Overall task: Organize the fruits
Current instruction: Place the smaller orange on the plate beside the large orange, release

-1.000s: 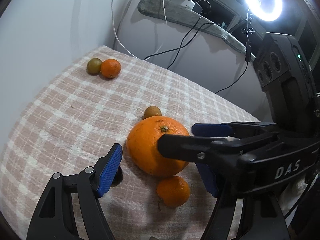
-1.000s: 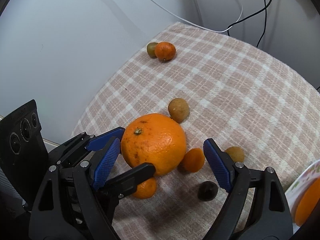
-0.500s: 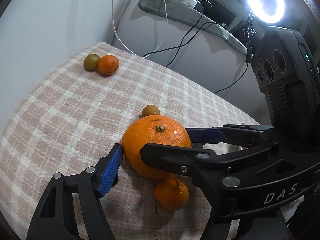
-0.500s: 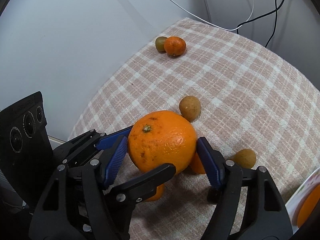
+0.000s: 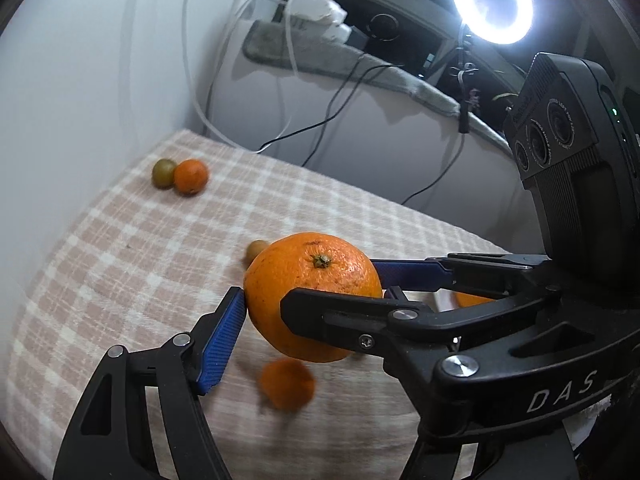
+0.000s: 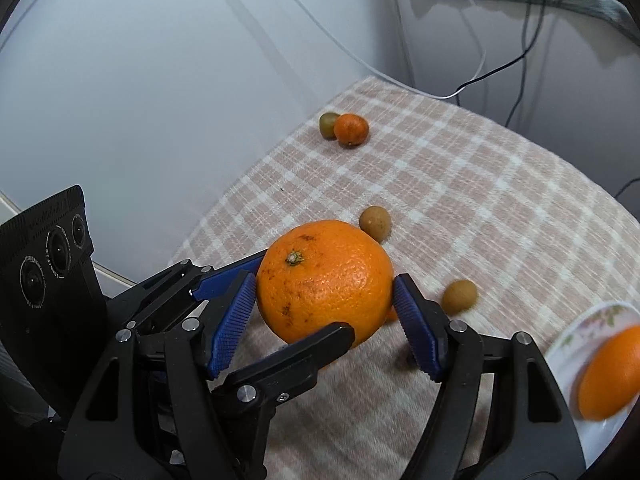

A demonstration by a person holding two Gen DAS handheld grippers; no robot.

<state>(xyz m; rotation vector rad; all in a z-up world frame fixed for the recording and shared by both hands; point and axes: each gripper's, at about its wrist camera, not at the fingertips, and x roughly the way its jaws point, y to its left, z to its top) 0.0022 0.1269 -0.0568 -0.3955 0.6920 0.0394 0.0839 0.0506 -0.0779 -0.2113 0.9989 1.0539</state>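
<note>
Both your grippers are clamped on the same big orange (image 6: 324, 280), lower centre of the right wrist frame; it sits clear of the checked cloth (image 6: 460, 184).

Right gripper (image 6: 324, 312): blue pads press the orange on its left and right flanks. Grasping it.

Left gripper (image 5: 308, 300): in its own view, the near blue pad touches the orange's lower left side; the far finger runs behind the fruit on the right. Grasping the orange too. In the right wrist view, the left gripper's black fingers cross under and behind the orange from the lower left.

On the cloth below the orange, left wrist view: a small mandarin (image 5: 286, 384), blurred, lower centre. A brownish small fruit (image 5: 256, 250) peeks out just behind the orange's upper left edge.

Upper left of the left wrist frame: a green fruit (image 5: 163, 173) touching a small orange fruit (image 5: 191, 176), well apart from the rest.

Right wrist view, right of the grip: another brownish fruit (image 6: 460, 297) on the cloth. Lower right corner: a plate (image 6: 592, 320) with an orange (image 6: 608, 372) on it, blurred.

Top right of the left wrist frame: a ring light (image 5: 492, 0), lit.
</note>
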